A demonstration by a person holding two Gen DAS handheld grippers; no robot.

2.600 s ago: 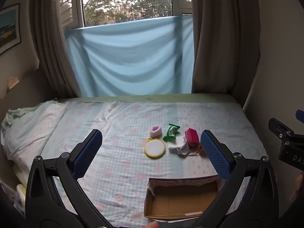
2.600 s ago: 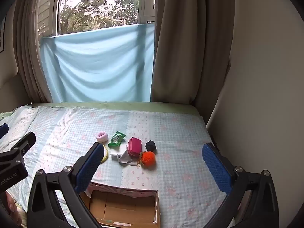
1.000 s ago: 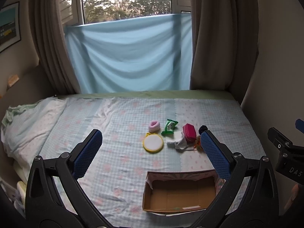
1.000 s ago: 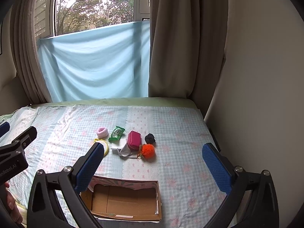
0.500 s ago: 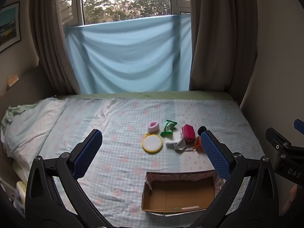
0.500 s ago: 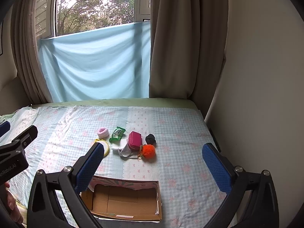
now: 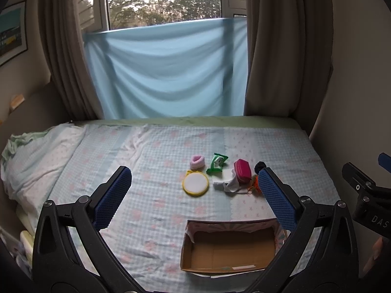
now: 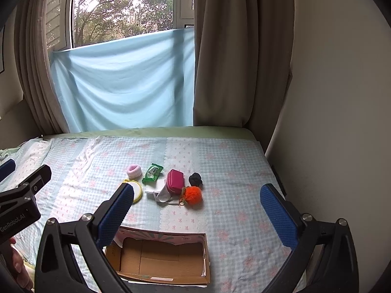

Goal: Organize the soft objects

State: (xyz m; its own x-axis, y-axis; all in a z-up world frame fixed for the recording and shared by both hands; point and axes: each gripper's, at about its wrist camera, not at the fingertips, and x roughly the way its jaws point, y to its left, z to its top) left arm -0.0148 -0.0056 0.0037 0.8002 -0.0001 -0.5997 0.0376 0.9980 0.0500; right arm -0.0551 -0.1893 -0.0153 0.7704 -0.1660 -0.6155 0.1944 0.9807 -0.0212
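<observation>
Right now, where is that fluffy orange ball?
In the right wrist view the orange pom-pom lies on the bed, at the right end of the cluster, just in front of the black scrunchie and beside the pink pouch.

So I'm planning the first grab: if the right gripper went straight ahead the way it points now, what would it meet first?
Probably the orange pom-pom, which sits nearest the line between the open right gripper fingers, beyond the cardboard box. Depth is unclear; it might reach bare bedsheet first.

Your two wrist views look down the bed (image 7: 151, 210) toward the window (image 8: 122, 7) from well back; both share the cardboard box (image 7: 227, 266) and clutter.
</observation>
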